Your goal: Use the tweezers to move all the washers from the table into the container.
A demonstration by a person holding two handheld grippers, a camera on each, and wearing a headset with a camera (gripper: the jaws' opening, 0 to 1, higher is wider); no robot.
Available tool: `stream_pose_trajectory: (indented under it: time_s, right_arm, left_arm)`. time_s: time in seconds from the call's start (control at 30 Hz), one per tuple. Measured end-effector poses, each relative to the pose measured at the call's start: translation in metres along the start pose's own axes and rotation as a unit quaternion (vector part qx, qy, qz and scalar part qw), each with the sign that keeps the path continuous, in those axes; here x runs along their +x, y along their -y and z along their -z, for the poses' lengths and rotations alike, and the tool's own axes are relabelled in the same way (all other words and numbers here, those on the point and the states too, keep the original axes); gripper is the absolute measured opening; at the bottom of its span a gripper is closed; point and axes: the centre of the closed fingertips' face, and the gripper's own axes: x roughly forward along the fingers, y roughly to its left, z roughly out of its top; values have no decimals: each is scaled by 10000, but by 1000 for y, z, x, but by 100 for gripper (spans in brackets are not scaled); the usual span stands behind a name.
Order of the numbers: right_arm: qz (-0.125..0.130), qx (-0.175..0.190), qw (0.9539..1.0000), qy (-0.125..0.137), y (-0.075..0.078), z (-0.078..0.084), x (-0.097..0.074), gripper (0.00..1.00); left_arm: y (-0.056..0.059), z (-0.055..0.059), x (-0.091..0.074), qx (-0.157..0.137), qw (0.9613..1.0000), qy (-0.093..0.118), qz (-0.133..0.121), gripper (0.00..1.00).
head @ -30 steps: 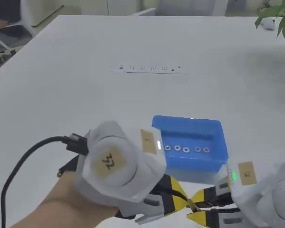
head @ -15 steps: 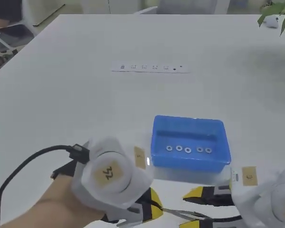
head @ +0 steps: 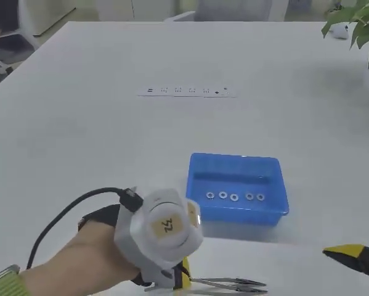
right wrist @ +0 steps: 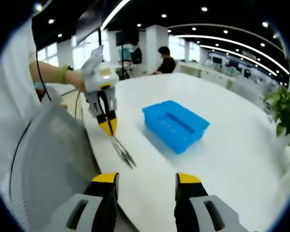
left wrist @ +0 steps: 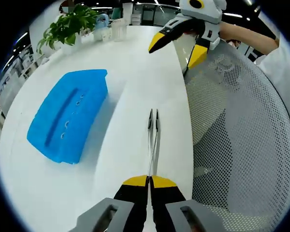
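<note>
Tabletop [head: 110, 135] white, office [right wrist: 193, 43] beyond, left fingers [left wrist: 137, 182] pinching tweezers [left wrist: 153, 140], right fingers [right wrist: 105, 180] spread

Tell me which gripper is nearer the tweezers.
Left. The left gripper is shut on the tweezers at their rear end; the right gripper is open, apart, out past their tips.

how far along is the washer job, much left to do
Done: five washers lie in a row inside the blue container. In hand: the left gripper is shut on the tweezers, whose tips look empty; the right gripper is open. Left: likely nothing, since every washer I find is in the container.
</note>
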Motion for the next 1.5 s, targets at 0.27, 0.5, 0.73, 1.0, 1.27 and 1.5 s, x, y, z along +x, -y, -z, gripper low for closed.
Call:
stream_pose_trajectory:
  time_s: [0.27, 0.5, 0.73, 1.0, 1.27, 1.5]
  right_arm:
    - [593, 668, 9960, 91, 31, 21, -31, 47]
    - [709, 620, 9953, 212, 27, 11, -32, 48]
    - [726, 487, 9952, 437, 28, -6, -36, 48]
    - [852, 365, 9933, 689, 25, -19, -44, 49]
    - [1183, 646, 9811, 1387, 31, -31, -55, 61]
    - [1636, 932, 9624, 1958, 44, -44, -59, 92]
  left_arm:
    - [2, 4, 6, -54, 9989, -441, 121, 0]
    - [3, 5, 6, -47, 9972, -706, 246, 0]
    - [3, 7, 5, 123, 9940, -1057, 268, 0]
    - [3, 8, 1, 63, 9942, -1069, 49, 8]
    - [-7, -12, -51, -1037, 9830, 840, -1260, 43]
    - [-12, -24, -109, -1637, 9128, 2761, -2523, 68]
